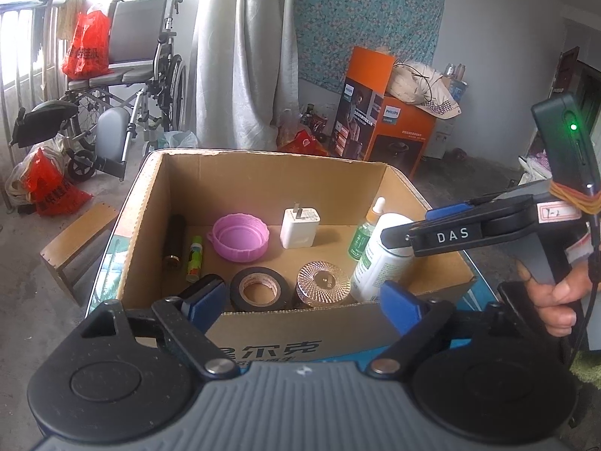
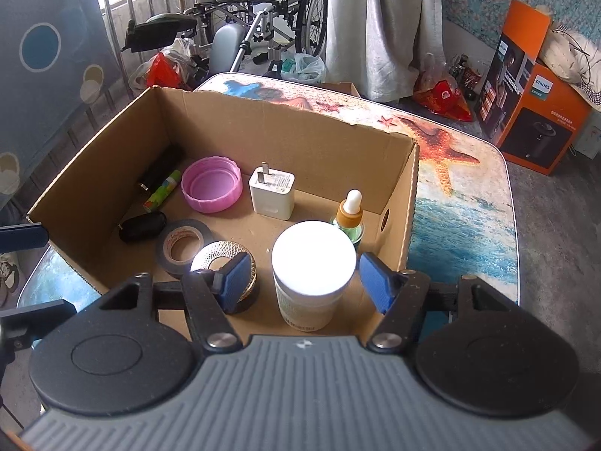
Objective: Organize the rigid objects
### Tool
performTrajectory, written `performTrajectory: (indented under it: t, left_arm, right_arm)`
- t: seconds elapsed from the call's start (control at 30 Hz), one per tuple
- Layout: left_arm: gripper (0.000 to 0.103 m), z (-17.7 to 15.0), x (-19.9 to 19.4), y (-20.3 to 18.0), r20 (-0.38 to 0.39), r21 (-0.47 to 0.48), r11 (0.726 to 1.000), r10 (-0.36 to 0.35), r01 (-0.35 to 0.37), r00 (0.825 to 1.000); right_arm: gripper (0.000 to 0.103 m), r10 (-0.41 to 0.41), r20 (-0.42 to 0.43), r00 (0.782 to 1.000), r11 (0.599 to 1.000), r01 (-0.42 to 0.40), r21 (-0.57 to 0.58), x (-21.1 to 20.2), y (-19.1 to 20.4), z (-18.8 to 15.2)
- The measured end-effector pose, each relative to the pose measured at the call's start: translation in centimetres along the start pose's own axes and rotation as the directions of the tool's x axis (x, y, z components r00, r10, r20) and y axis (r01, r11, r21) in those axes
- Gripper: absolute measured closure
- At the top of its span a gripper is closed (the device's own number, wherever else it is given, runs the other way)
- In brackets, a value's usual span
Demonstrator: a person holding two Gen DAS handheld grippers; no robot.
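An open cardboard box [image 1: 263,173] [image 2: 285,131] holds a white bottle [image 1: 379,259] [image 2: 313,274], a green dropper bottle [image 2: 351,210], a white charger [image 2: 272,191], a pink lid [image 2: 212,184], black tape [image 2: 182,242], a glass lid [image 1: 323,282], a green tube [image 1: 194,257] and a dark cylinder [image 1: 174,240]. My right gripper [image 2: 304,282] is open, its pads either side of the upright white bottle without touching it; it shows from the side in the left wrist view [image 1: 420,240]. My left gripper [image 1: 302,300] is open and empty at the box's near wall.
The box stands on a table with a starfish-print cloth [image 2: 450,173]. A small black oval object [image 2: 142,225] lies in the box. Beyond are a wheelchair [image 1: 139,75], a curtain [image 1: 244,56], an orange Philips carton [image 1: 387,124] and red bags [image 1: 49,188] on the floor.
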State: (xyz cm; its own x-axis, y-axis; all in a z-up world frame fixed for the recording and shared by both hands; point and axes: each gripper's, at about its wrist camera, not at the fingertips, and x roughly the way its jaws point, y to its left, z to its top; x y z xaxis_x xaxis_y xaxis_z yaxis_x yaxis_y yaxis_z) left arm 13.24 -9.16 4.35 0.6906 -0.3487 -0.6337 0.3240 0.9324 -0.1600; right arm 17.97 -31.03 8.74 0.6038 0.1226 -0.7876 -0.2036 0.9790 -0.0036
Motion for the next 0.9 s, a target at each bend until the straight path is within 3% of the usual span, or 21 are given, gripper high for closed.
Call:
performTrajectory:
  t: [0.27,0.33,0.4,0.53,0.77,0.9]
  left_arm:
    - [0.006,0.8,-0.1,-0.7,-0.027,0.004,0.997,0.078,-0.078,0.997]
    - [0.006,0.9,-0.3,-0.8,-0.03,0.008,0.996,0.094,-0.094,0.995]
    - [0.005,1.0,-0.5,-1.0,-0.029,0.01,0.993,0.115,-0.115,0.993]
    - [0.003,0.9,-1.0,-1.4,-0.018,0.02,0.986,0.164,-0.164,0.986]
    - [0.0,0.8,-2.4,-2.2,0.011,0.03,0.981,0.193,-0.194,0.981]
    - [0.0,0.5,-3.2,-2.4,0.021,0.035,0.978,0.205,-0.206,0.978]
  right_arm:
    - [0.016,0.037,0.18,0.983,0.996,-0.051,0.071,-6.3,0.6,-1.7]
    - [0.012,0.021,0.218,0.976,0.995,-0.041,0.089,-7.9,0.6,-2.3]
    - [0.001,-0.009,0.259,0.966,0.994,-0.019,0.104,-9.8,0.7,-3.1]
    - [0.001,-0.072,0.305,0.95,0.991,0.033,0.133,-12.8,0.7,-4.5]
    - [0.001,-0.265,0.314,0.912,0.963,0.232,0.139,-16.9,1.5,-6.9]
    - [0.001,-0.301,0.312,0.901,0.952,0.268,0.146,-18.5,2.0,-7.9]
